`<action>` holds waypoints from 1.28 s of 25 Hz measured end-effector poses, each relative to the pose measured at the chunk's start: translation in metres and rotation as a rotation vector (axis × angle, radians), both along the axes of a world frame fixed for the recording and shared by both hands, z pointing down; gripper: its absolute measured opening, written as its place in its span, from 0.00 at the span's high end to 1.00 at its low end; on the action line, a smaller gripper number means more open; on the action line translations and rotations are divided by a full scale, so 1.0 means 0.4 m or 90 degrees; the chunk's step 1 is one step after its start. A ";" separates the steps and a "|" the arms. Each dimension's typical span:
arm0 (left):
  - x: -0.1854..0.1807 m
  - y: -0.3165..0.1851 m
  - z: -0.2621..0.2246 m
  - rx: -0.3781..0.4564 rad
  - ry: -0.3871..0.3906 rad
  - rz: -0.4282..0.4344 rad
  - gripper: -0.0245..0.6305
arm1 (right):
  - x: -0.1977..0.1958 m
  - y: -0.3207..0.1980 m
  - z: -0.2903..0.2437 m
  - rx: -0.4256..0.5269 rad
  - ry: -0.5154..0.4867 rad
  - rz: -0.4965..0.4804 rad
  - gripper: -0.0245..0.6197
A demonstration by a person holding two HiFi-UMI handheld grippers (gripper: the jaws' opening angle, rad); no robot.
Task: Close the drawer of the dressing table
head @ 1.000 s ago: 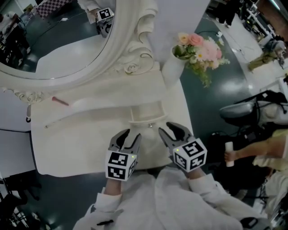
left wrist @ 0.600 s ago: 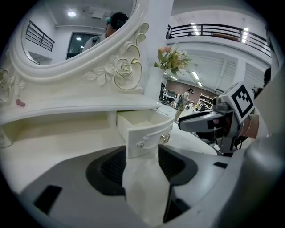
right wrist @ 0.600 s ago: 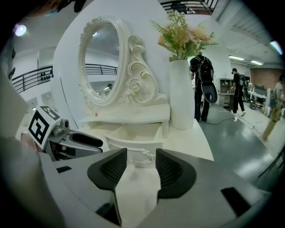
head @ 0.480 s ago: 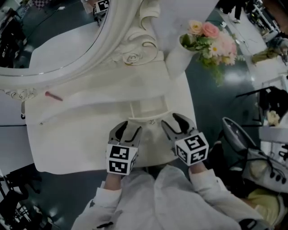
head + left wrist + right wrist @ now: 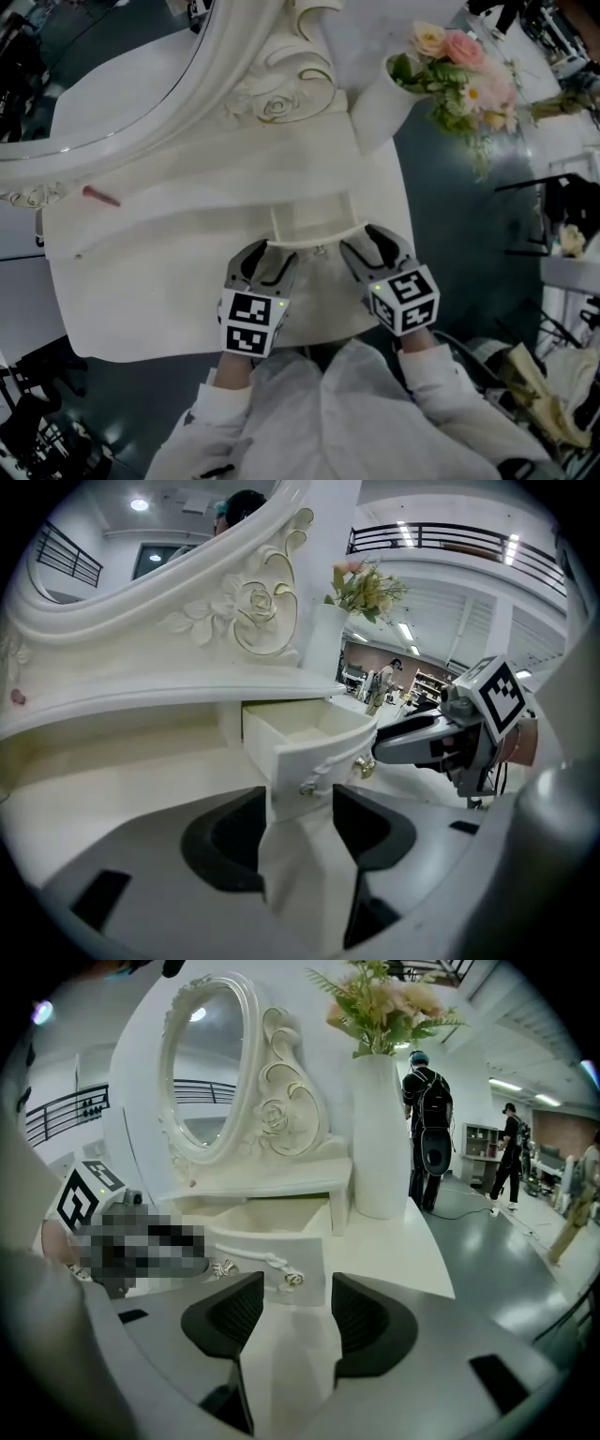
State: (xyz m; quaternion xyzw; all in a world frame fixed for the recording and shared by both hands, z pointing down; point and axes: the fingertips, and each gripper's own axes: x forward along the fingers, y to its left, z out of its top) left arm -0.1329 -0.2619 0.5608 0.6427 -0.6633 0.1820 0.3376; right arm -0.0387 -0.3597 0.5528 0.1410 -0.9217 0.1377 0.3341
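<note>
The white dressing table [image 5: 169, 291] has a small drawer [image 5: 314, 217] pulled out of its raised shelf, empty inside. Its curved front [image 5: 314, 754] carries two metal knobs [image 5: 293, 1279]. My left gripper [image 5: 268, 264] stands open just short of the front's left part, with only tabletop between its fingers. My right gripper [image 5: 369, 247] is open at the front's right end, also with nothing between its pads. Both pairs of jaws have just been opening. The left gripper view shows the right gripper [image 5: 422, 742] beside the drawer.
An ornate oval mirror [image 5: 141, 103] rises behind the shelf. A white vase [image 5: 380, 112] with pink flowers [image 5: 459, 66] stands at the back right corner. A small red object [image 5: 98, 196] lies on the shelf at left. People [image 5: 429, 1138] stand far behind.
Both grippers have come down and forward toward the drawer front, and their jaws stand wider. The head view has shifted, and the person at the right is out of view.
</note>
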 end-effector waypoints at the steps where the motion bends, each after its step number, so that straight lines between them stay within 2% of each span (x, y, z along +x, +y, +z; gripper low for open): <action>1: 0.001 -0.003 0.001 0.001 0.001 0.003 0.65 | -0.003 0.000 0.001 0.000 -0.002 -0.004 0.65; 11: -0.002 -0.024 0.006 0.005 -0.032 0.039 0.65 | -0.021 0.003 0.000 0.009 -0.018 -0.052 0.64; 17: -0.002 -0.023 0.005 -0.002 -0.036 0.041 0.66 | -0.017 0.000 -0.004 0.025 0.003 -0.084 0.65; 22: -0.003 -0.024 0.001 0.000 -0.042 0.043 0.66 | -0.009 -0.010 0.007 0.045 0.003 -0.080 0.65; 32: -0.012 -0.029 -0.018 0.009 -0.067 0.054 0.66 | -0.033 0.000 -0.030 0.046 -0.004 -0.086 0.65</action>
